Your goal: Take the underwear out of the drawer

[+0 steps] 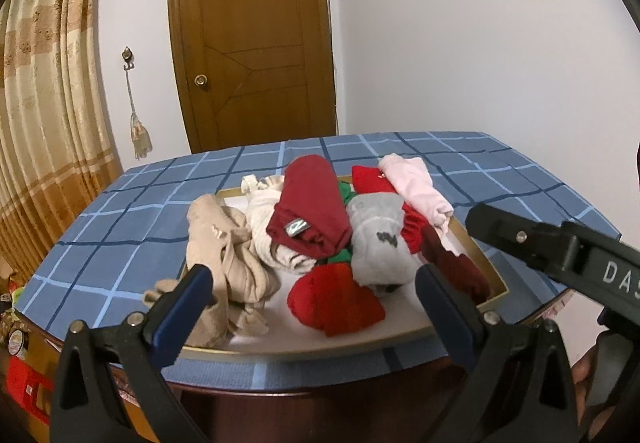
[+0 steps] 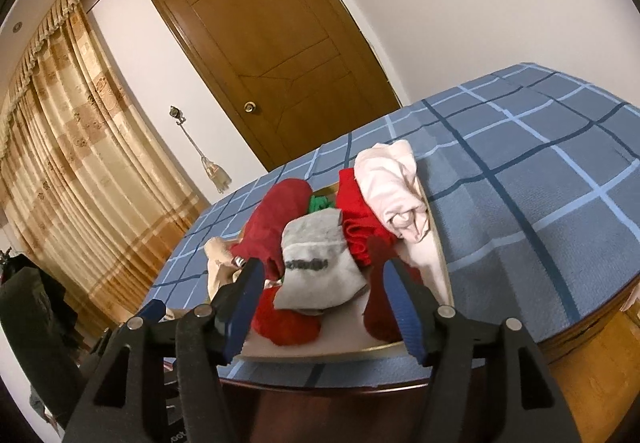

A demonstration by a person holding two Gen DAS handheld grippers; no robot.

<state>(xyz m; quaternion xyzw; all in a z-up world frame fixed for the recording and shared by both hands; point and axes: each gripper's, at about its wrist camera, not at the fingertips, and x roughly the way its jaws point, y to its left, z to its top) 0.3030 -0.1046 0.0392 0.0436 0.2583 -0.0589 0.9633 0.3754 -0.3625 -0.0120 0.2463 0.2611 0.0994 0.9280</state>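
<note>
- The left wrist view is showing the whole pile of underwear lying in a shallow gold-rimmed tray on the blue checked tablecloth; whether that tray is the drawer cannot be told.
- Only this view is showing the beige garment at the pile's left, spilling over the tray's near rim, and the cream knit piece beside it.
- It is also catching the right gripper reaching in from the right edge, its black finger hanging over the tray's right rim near the dark maroon piece.
- The right wrist view is looking from a tilted angle, bringing the grey folded piece with its printed waistband close between the blue pads, and the pale pink garment draping over the tray's right rim.
- Both views are showing the dark red roll on top and the bright red piece nearest the front.
- The left gripper is pointing downward at the pile, its jaws standing released and wide, touching nothing.
- The right gripper is angling down likewise, rolled to one side; its jaws are apart with no cloth pressed between the pads.
- A wooden door and gold curtains are standing behind the table.
</note>
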